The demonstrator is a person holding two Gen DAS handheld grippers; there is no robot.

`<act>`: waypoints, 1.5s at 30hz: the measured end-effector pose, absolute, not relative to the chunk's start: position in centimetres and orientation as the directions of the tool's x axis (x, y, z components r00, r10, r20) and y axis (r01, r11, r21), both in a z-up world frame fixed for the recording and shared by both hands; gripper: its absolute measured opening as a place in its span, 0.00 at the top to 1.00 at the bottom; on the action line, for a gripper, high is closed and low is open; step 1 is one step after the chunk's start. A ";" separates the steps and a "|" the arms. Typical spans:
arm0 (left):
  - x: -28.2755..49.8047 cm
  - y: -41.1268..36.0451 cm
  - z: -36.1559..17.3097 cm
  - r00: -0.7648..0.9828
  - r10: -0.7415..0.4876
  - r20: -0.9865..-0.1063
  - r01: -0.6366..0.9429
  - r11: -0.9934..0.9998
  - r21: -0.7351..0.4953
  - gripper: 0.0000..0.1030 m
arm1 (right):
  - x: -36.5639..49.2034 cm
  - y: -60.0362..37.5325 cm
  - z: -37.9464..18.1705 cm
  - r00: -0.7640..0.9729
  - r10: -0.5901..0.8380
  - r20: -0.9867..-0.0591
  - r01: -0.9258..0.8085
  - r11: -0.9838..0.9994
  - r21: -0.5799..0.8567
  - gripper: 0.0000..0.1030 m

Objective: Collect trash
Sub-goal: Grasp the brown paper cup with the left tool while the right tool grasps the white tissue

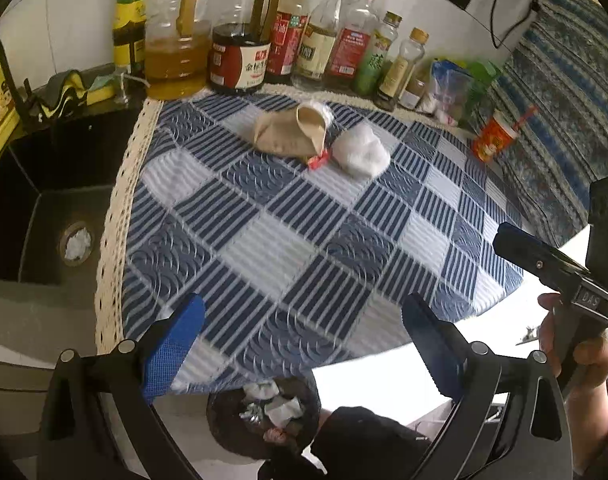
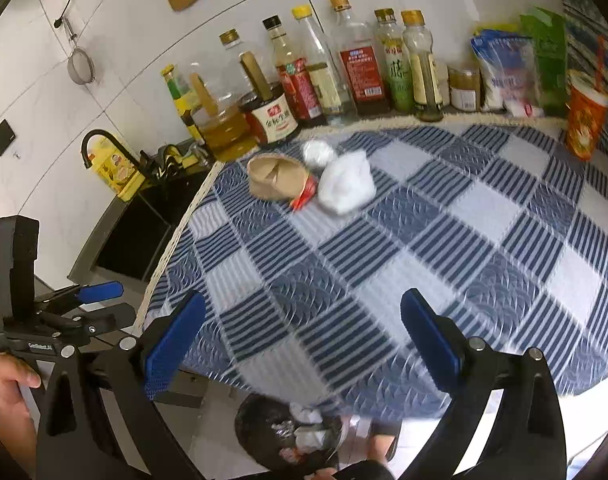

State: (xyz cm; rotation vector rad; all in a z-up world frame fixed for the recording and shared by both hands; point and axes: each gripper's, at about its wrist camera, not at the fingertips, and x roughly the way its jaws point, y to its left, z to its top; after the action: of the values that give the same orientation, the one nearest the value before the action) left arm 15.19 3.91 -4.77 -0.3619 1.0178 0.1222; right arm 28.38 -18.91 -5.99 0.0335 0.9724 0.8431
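Both the left gripper [image 1: 304,344] and right gripper [image 2: 304,340] gape empty; paper trash [image 1: 290,134] lies well ahead.

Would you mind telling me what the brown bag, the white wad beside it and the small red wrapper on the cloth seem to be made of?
Brown bag: matte kraft paper, judging by its creases and folded mouth.
White wad: probably tissue or thin plastic; blur leaves it open.
Red wrapper: likely glossy plastic film, thin and crinkled.

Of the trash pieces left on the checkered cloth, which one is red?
The small red wrapper, lying between the crumpled brown paper bag and the white crumpled tissue. It is the smallest piece; the others are brown or white.
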 end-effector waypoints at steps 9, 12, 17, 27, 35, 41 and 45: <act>22.3 5.3 -4.9 0.492 -0.012 -0.871 -0.328 0.924 -0.198 0.07 | 36.2 -16.5 -8.2 0.210 0.674 -0.709 -0.655 0.635 0.410 0.06; 24.5 6.0 -5.4 0.479 -0.010 -0.878 -0.330 0.924 -0.191 0.07 | 38.3 -15.4 -9.5 0.175 0.682 -0.710 -0.665 0.614 0.426 0.06; 28.1 7.0 -6.3 0.449 -0.002 -0.893 -0.336 0.926 -0.171 0.07 | 41.4 -13.8 -11.7 0.119 0.688 -0.716 -0.676 0.585 0.449 0.06; 32.9 9.4 -9.1 0.384 0.015 -0.923 -0.335 0.934 -0.124 0.07 | 45.1 -11.2 -14.3 0.042 0.690 -0.722 -0.700 0.536 0.471 0.11; 35.6 10.3 -10.5 0.348 -0.005 -0.938 -0.306 0.945 -0.118 0.07 | 46.0 -9.5 -15.6 -0.024 0.682 -0.731 -0.717 0.498 0.488 0.26; 36.9 11.5 -11.6 0.322 -0.036 -0.946 -0.296 0.945 -0.137 0.07 | 46.5 -9.0 -16.3 -0.051 0.677 -0.735 -0.714 0.490 0.501 0.40; 37.7 11.4 -12.4 0.314 -0.059 -0.948 -0.260 0.955 -0.146 0.07 | 46.8 -9.1 -16.8 -0.061 0.679 -0.731 -0.709 0.487 0.511 0.53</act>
State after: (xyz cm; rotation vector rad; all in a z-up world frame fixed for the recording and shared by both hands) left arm 37.73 11.39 -12.36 -0.2939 1.2497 0.1345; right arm 46.77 -9.12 -16.81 -0.0316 1.1732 1.1349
